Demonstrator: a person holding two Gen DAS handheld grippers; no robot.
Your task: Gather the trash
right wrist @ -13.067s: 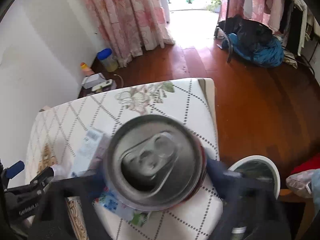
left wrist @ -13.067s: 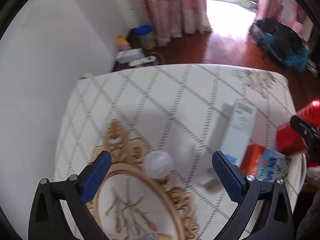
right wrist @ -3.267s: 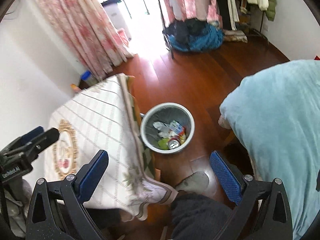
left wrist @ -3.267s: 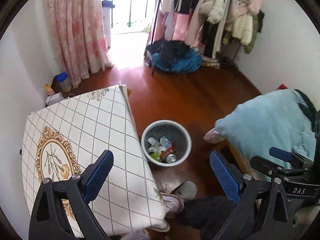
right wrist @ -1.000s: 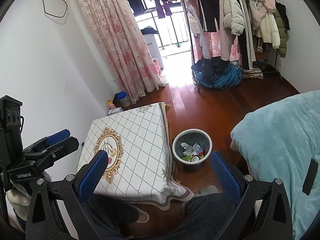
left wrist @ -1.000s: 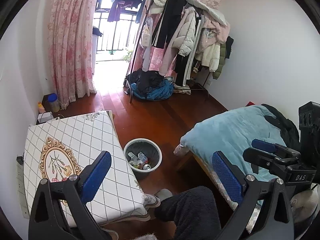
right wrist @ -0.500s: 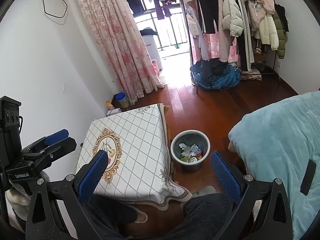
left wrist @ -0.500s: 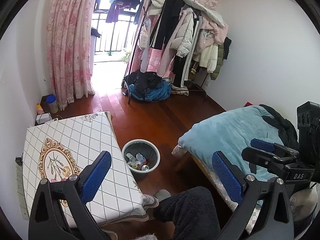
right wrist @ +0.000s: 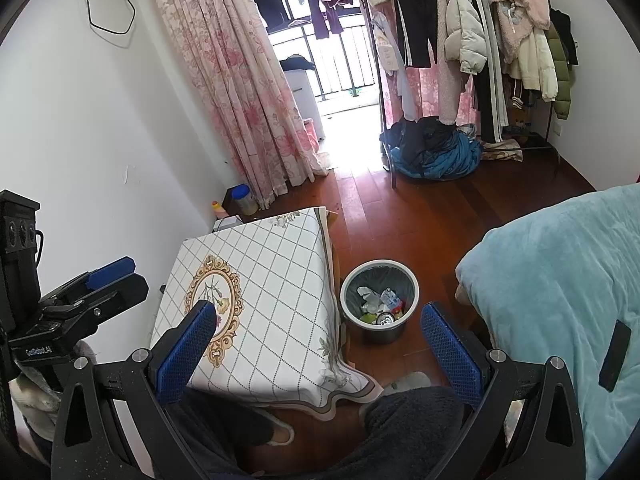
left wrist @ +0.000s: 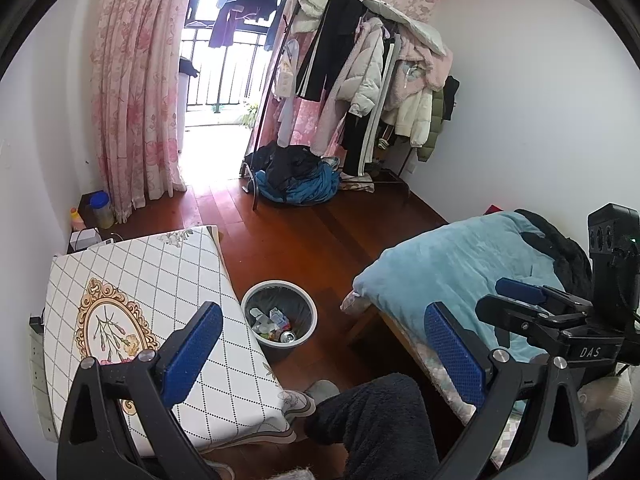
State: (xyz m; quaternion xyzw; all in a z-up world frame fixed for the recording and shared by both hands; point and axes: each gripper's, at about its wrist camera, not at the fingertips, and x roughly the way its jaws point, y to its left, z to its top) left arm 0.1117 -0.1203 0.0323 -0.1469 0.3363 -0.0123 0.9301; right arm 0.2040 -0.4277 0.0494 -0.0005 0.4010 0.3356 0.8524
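A grey trash bin (left wrist: pixel 248 304) stands on the wooden floor beside the table (left wrist: pixel 132 272); it also shows in the right wrist view (right wrist: pixel 348 284). Inside it lie a can (left wrist: pixel 288 335), cartons and crumpled wrappers (right wrist: pixel 378 300). My left gripper (left wrist: pixel 320 340) is open and empty, held high above the floor. My right gripper (right wrist: pixel 316 336) is open and empty, also held high. Each gripper shows in the other's view: the right one at the right edge (left wrist: pixel 560 320), the left one at the left edge (right wrist: pixel 80 300). The tablecloth (right wrist: pixel 272 280) carries no objects.
A bed with a blue blanket (left wrist: pixel 460 264) stands right of the bin. A clothes rack (left wrist: pixel 360 80) and a pile of clothes (left wrist: pixel 296 180) are at the back. A jar (left wrist: pixel 100 210) and boxes sit by the pink curtain (left wrist: pixel 136 100). My legs (left wrist: pixel 380 420) are below.
Both grippers have risen and pulled back a little, so the table and bin look slightly smaller. Both stay open and empty.
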